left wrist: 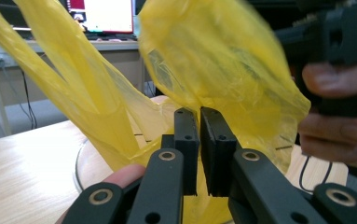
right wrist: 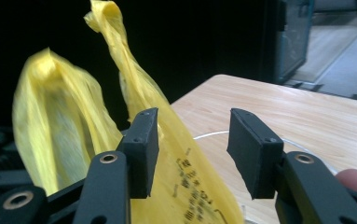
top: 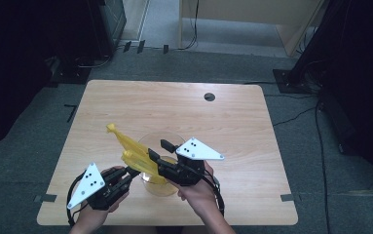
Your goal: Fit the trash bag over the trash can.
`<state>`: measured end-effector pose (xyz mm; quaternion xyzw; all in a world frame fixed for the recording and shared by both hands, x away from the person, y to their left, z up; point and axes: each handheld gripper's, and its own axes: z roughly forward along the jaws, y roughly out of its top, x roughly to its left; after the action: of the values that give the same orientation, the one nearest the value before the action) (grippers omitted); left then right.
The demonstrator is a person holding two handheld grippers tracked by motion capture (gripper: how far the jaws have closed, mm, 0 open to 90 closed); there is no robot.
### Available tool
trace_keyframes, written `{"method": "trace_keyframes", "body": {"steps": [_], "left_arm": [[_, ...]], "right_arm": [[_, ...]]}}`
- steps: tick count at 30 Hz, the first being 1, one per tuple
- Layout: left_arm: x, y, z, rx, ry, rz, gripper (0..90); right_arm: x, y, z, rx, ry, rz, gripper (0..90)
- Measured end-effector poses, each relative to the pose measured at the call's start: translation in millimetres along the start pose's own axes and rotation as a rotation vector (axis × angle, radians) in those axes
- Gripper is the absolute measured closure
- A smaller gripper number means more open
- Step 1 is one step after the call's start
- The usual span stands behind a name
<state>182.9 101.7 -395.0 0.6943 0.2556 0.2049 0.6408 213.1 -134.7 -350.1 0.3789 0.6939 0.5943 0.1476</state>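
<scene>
The yellow bag [top: 134, 155] hangs over a clear bowl [top: 162, 141] on the tabletop [top: 233, 126]. The left gripper [left wrist: 199, 140] has its jaws clenched on the bag's film. The right gripper [right wrist: 192, 149] stands released, jaws spread beside the bag.

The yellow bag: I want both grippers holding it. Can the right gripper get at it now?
Probably yes: the right gripper is open with the yellow bag by its left jaw, nothing between.
</scene>
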Motion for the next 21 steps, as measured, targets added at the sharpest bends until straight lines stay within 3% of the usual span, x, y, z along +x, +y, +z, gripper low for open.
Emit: {"method": "trace_keyframes", "body": {"steps": [2, 5, 12, 15, 18, 19, 21], "left_arm": [[-1.1, -0.8, 0.6, 0.005, -0.002, 0.008, 86.4], [-1.7, -2.5, 1.8, 0.02, 0.003, 0.017, 86.4], [-3.5, -7.1, -1.2, 0.034, -0.016, 0.032, 88.1], [-5.4, -9.4, -2.6, 0.047, -0.025, 0.048, 89.2], [-5.8, -12.4, -6.8, 0.063, -0.003, 0.06, 89.1], [-5.8, -12.4, -6.8, 0.063, -0.003, 0.06, 87.8], [0.2, -9.8, -8.6, 0.047, 0.056, 0.016, 83.2]], "right_arm": [[0.1, 0.2, -0.8, 0.003, 0.01, -0.001, 52.2], [2.8, -2.2, -3.2, 0.05, 0.064, -0.022, 49.5], [1.5, -13.4, -9.0, 0.084, 0.007, -0.055, 82.7], [-1.1, -16.1, -13.5, 0.062, -0.019, -0.051, 87.5], [-4.4, -17.5, -20.4, 0.033, 0.024, -0.024, 80.0], [-4.5, -18.0, -22.4, 0.027, 0.031, -0.016, 82.7], [-2.2, -20.3, -25.9, 0.01, -0.011, -0.051, 90.0]]}}
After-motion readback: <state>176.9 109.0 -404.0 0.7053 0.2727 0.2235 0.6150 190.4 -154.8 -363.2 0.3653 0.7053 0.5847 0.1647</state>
